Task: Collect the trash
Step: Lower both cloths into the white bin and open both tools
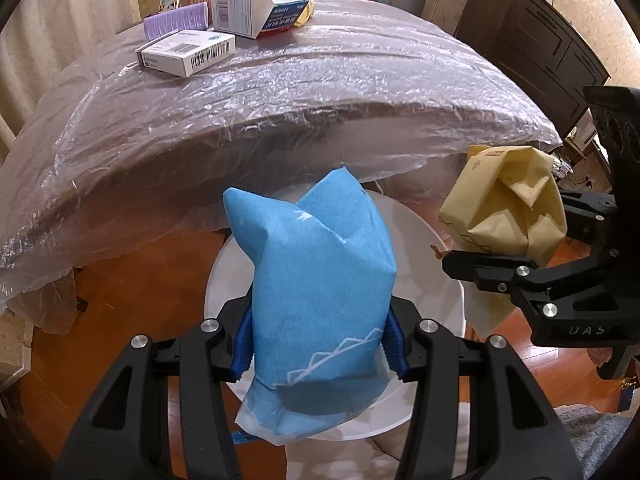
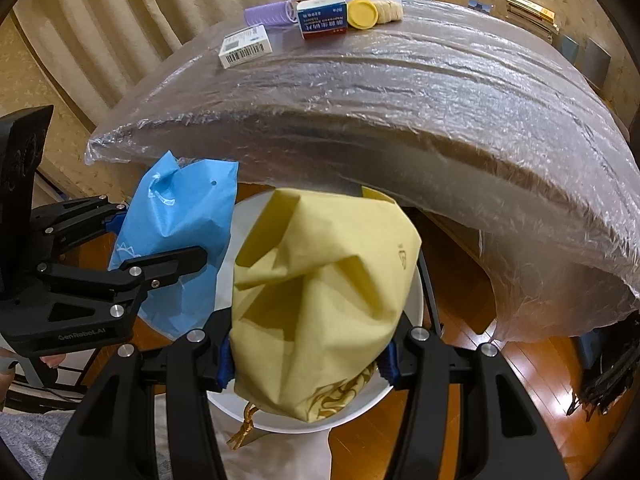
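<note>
Above white bin (image 1: 424, 240), near table edge: left gripper (image 1: 320, 354) clamps blue bag (image 1: 316, 272); right gripper (image 2: 308, 364) clamps yellow bag (image 2: 320, 280). Both likely light, soft, crushable; grip mid-body.

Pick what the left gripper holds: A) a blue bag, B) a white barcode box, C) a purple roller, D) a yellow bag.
A: the left gripper is clamped on the blue bag; the yellow bag sits in the right gripper.
</note>
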`<action>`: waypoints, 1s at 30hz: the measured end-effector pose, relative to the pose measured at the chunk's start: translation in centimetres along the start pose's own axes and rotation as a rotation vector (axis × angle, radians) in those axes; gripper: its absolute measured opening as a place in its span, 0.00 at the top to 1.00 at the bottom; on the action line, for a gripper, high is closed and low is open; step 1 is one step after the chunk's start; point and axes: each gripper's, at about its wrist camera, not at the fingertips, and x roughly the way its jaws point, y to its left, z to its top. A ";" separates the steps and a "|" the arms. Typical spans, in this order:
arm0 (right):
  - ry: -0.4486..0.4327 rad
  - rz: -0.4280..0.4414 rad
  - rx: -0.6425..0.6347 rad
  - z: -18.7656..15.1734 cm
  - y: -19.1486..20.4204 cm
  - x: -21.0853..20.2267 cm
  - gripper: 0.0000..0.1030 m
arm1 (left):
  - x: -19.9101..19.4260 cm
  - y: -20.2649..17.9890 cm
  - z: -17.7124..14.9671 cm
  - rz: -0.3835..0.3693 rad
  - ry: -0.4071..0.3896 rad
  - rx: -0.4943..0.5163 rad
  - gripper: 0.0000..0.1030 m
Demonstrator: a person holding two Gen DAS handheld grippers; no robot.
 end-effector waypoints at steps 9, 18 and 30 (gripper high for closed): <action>0.009 -0.028 0.025 0.3 -0.1 2.1 0.49 | 1.8 0.3 -0.1 0.008 0.024 0.009 0.49; 0.023 -0.038 0.061 0.4 -0.4 4.3 0.49 | 3.6 0.5 -0.4 0.007 0.049 0.029 0.49; 0.057 -0.068 0.073 0.3 0.4 7.3 0.49 | 5.8 0.4 -1.0 0.017 0.090 0.074 0.50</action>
